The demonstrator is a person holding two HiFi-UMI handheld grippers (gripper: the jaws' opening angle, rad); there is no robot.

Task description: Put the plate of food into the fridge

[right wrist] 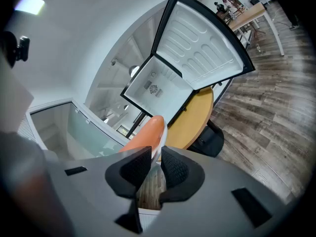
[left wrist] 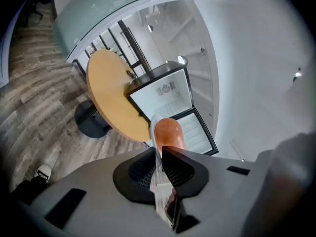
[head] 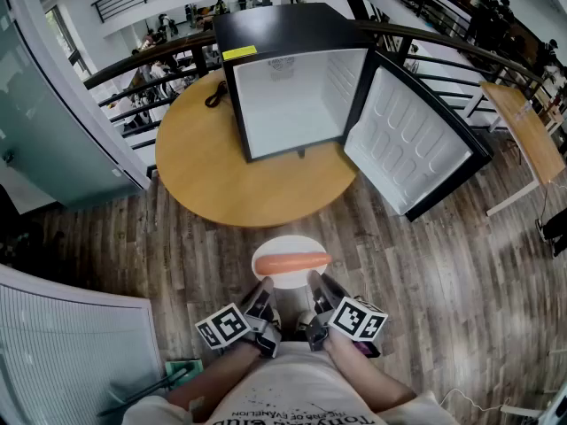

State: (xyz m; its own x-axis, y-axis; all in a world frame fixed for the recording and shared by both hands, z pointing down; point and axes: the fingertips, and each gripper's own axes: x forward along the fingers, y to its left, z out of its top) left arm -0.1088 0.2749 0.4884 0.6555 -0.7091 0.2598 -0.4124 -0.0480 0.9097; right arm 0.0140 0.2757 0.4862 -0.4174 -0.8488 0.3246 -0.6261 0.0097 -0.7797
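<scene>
Your left claw (left wrist: pixel 160 154) is clamped on the rim of the white plate (left wrist: pixel 153 130), which you see edge-on between the pads. An orange sausage (left wrist: pixel 169 132) lies on the plate just past the jaws. Beyond it, the black fridge (left wrist: pixel 163 90) stands at one edge of the round tabletop (left wrist: pixel 108 93), its door (left wrist: pixel 197 132) swung open and its white inside bare, above the wood floor (left wrist: pixel 34 98).

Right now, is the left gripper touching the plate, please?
Touching. The left gripper view shows the left gripper clamped on the rim of the plate, beside the sausage.
</scene>
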